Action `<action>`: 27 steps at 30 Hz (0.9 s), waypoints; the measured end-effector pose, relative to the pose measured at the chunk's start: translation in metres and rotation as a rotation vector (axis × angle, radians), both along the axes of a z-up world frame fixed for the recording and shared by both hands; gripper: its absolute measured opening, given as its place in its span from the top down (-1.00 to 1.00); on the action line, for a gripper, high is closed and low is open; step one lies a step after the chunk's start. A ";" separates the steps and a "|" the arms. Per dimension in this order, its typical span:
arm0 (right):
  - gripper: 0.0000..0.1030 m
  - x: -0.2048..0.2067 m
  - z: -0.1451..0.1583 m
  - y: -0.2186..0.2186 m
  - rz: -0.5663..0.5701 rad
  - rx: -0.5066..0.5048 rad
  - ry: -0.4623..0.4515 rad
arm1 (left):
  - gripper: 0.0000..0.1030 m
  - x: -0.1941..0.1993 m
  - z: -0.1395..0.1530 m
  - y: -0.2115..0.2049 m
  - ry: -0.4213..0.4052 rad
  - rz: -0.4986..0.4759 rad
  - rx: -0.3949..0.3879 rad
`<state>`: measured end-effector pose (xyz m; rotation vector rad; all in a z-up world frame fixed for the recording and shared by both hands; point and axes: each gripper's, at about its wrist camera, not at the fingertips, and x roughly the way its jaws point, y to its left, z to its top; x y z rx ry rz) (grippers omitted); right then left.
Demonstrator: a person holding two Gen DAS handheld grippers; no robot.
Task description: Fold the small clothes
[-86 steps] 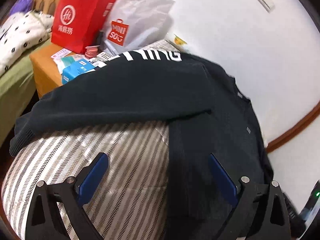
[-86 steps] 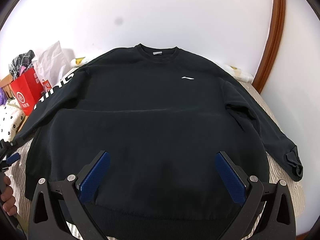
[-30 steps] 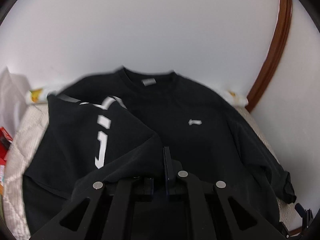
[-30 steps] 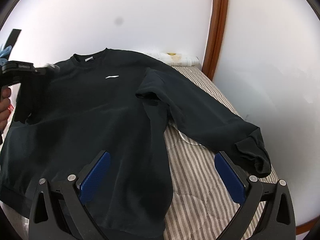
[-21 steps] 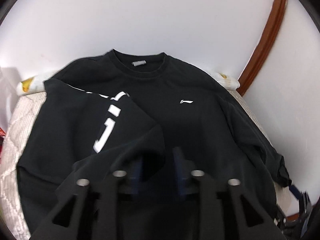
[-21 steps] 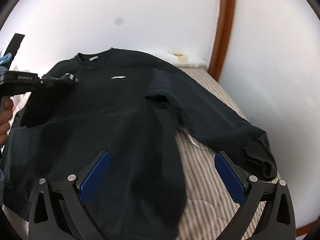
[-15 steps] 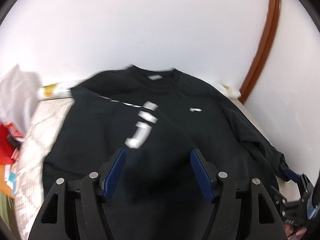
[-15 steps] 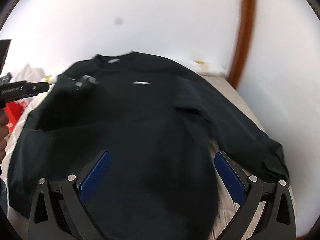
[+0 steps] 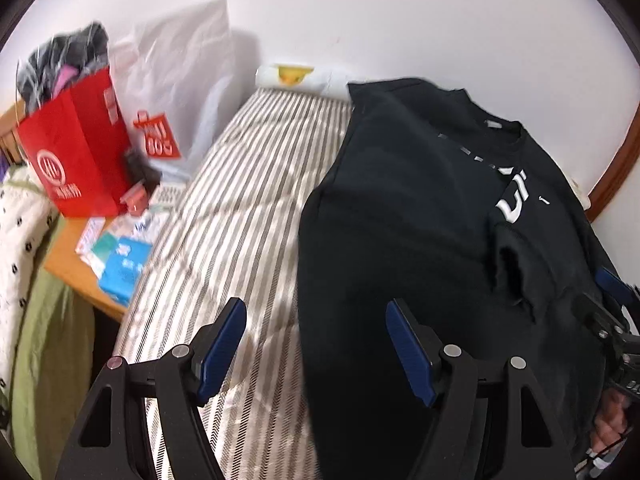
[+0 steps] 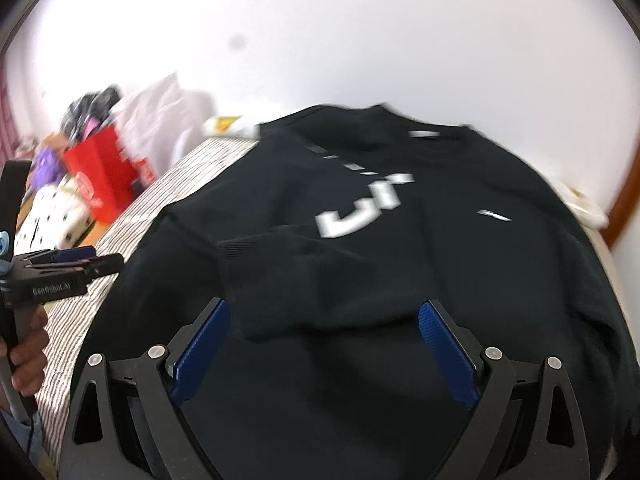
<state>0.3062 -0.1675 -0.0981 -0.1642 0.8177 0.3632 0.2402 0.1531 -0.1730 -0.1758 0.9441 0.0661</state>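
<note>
The big black sweatshirt with white letters (image 10: 400, 264) lies flat on the striped mattress (image 9: 240, 216), soft and floppy, best pinched by a thick hem or cuff, while the left gripper (image 9: 316, 350) and right gripper (image 10: 324, 350) both gape wide, holding nothing.

Home bedroom — striped mattress (image 9: 248, 216), shopping bags (image 9: 80, 160) on bedside table (image 9: 68, 256).

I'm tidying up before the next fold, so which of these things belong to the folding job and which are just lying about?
Part of the job:
black sweatshirt, one sleeve folded across its front
left gripper, open
right gripper, open

Just lying about:
red paper bag
white plastic bag
blue box
striped mattress under it all
</note>
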 end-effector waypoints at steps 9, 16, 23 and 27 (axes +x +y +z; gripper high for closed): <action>-0.75 0.047 -0.050 0.063 0.033 -0.124 0.055 | -0.37 0.002 -0.030 -0.004 0.023 -0.039 -0.040; 0.52 0.066 -0.051 0.063 0.057 -0.143 0.050 | -0.40 0.003 -0.031 -0.011 0.016 -0.043 -0.010; 0.77 0.067 0.010 -0.041 -0.100 0.006 -0.062 | -0.41 0.006 -0.033 -0.018 0.034 -0.034 0.030; 0.79 0.073 0.021 -0.109 -0.220 0.030 -0.091 | -0.41 0.008 -0.033 -0.017 0.044 -0.021 0.031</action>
